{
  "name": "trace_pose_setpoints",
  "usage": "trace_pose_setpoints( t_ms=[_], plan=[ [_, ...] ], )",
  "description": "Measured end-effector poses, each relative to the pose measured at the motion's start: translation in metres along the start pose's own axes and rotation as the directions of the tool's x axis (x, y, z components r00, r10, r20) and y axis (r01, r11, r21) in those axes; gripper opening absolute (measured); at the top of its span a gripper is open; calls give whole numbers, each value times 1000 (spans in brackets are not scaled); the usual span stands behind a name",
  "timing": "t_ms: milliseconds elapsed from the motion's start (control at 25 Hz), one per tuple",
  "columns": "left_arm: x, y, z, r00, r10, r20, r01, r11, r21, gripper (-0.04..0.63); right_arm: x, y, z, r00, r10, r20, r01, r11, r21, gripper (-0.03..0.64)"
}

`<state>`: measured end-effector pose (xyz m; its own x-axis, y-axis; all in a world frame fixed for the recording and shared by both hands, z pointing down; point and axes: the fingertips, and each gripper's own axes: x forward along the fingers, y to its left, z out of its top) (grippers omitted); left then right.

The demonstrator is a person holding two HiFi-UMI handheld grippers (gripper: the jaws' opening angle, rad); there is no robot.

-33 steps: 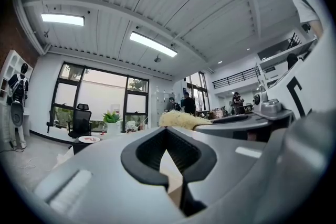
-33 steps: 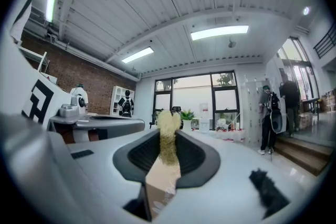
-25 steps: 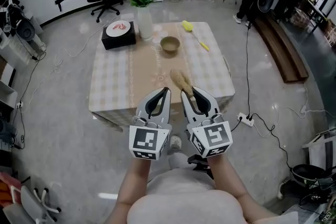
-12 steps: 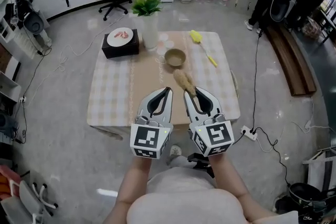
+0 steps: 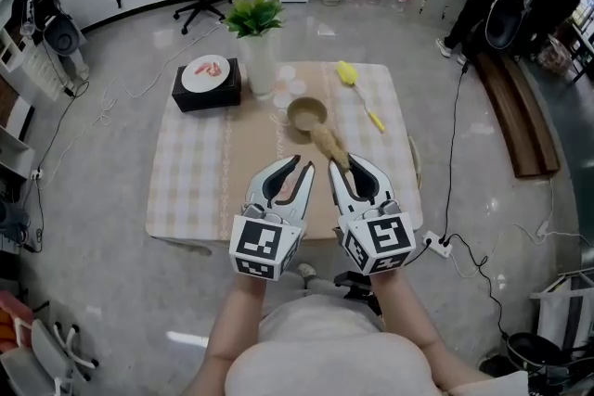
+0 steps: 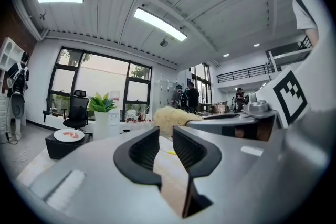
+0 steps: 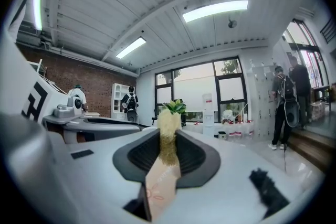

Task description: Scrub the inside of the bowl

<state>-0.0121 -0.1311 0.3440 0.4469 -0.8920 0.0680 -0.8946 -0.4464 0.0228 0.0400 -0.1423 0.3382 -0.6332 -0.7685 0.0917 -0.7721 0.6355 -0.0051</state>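
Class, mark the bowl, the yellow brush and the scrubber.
bowl (image 5: pixel 307 115): head view, its hollow middle.
yellow brush (image 5: pixel 346 73): head view, its bristle head.
scrubber (image 5: pixel 325 143): head view, its free end.

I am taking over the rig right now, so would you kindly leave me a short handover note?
Left gripper: jaws slightly apart, have just been opening, nothing between them.
Right gripper: shut on the tan scrubber, whose head sticks out ahead.
Bowl: upright on the table, beyond both grippers; neither touches it.
Done: scrubber in hand.
Left: probably steady the bowl with the left gripper, then scrub its inside.
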Motion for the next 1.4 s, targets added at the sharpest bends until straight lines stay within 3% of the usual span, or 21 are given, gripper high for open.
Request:
trace_pose_setpoints(
  t_ms=[280, 480, 760, 1080, 1400],
  plan=[
    [19, 13, -9, 999, -36, -32, 35, 999, -25, 155, 14, -19, -7, 1000, -17, -20, 17, 1000, 22, 87],
    [38, 24, -17, 990, -122, -73, 123, 992, 2, 284, 32, -30, -10, 999, -26, -26, 27, 999, 41, 89],
    [65, 46, -32, 965, -208, -158, 213, 977, 15, 283, 62, -45, -17, 998, -37, -48, 39, 997, 59, 89],
    [98, 63, -49, 924, -329, -194, 338, 941, 10, 385, 91, -64, -29, 995, -42, -96, 49, 995, 81, 89],
    [133, 96, -83, 915, -325, -240, 336, 942, 3, 390, 118, -80, -48, 987, -46, -155, 60, 994, 87, 89]
  ],
)
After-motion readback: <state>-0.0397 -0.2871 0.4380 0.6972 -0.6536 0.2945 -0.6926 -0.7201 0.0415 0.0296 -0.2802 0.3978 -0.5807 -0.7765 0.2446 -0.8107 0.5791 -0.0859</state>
